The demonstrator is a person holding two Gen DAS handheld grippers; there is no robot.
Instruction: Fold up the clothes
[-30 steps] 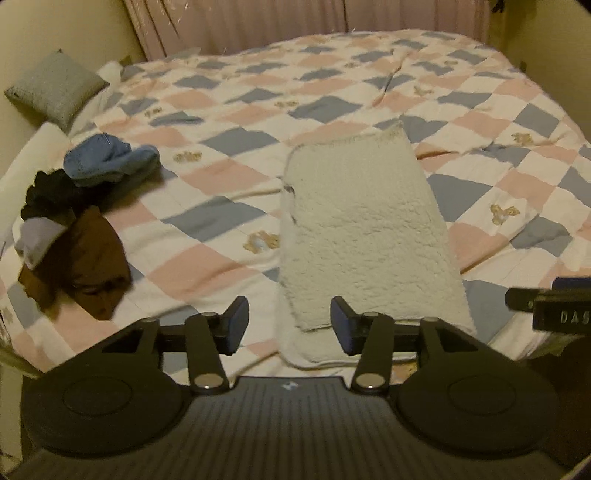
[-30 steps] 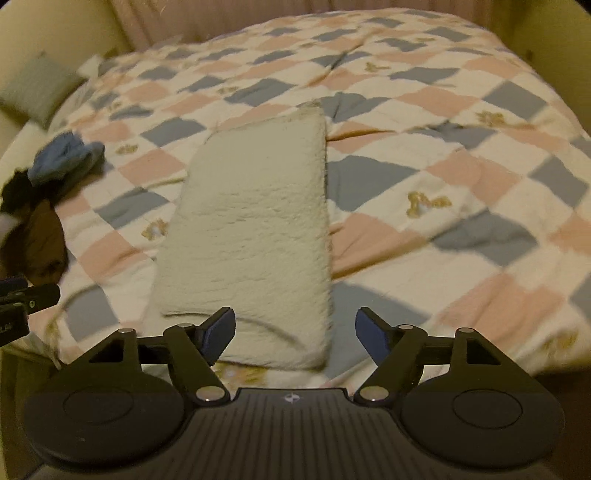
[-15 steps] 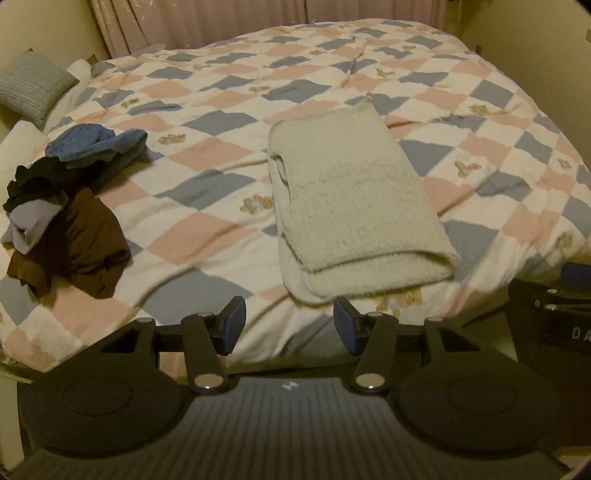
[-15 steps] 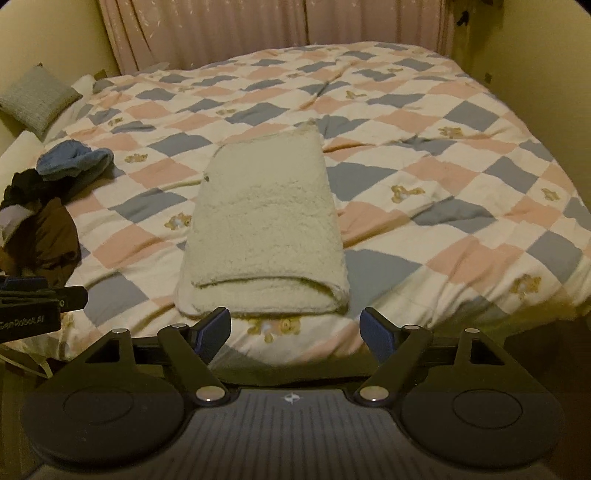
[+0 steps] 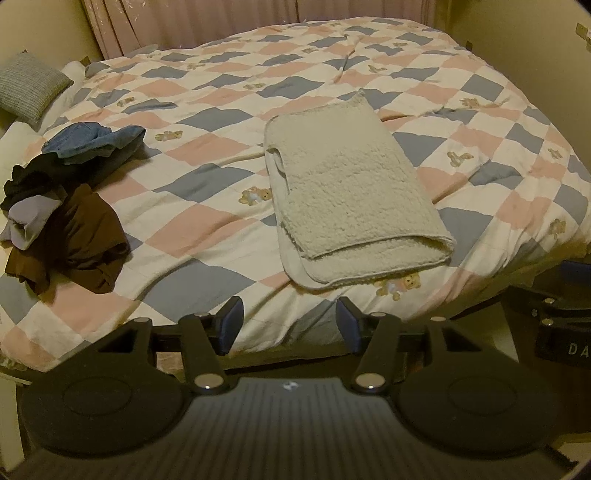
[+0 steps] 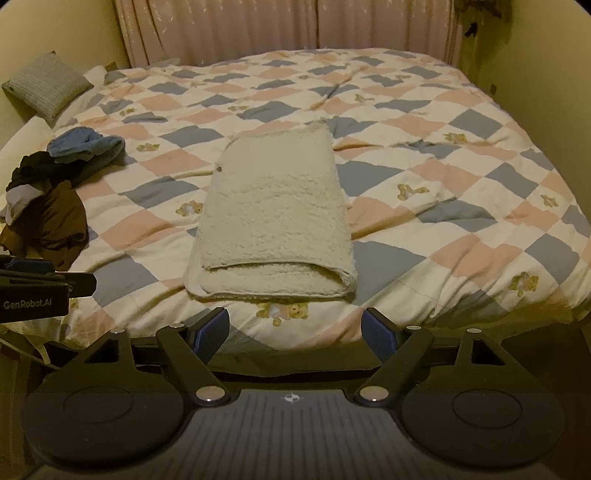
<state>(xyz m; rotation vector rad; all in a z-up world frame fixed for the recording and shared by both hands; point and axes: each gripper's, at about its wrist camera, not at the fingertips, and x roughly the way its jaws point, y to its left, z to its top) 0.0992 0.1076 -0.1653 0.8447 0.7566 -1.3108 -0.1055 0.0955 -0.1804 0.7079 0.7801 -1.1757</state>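
Right wrist: both tools, left point(image 5: 289, 325) and right point(image 6: 295, 334), wide apart, empty; folded fleece point(image 6: 273, 218) on quilt point(image 6: 461, 192).

**Two wrist views from the foot of the bed**

The bed point(image 5: 207, 236) is viewed by both fisheye cameras from beyond its near edge, looking down and toward 12 o'clock at the curtain point(image 6: 258, 33). In the left view the folded fleece point(image 5: 351, 192) is seen toward 1 o'clock; in the right view the fleece point(image 6: 273, 218) is seen at 12. The clothes pile point(image 5: 62, 221) at 10 o'clock is shared.
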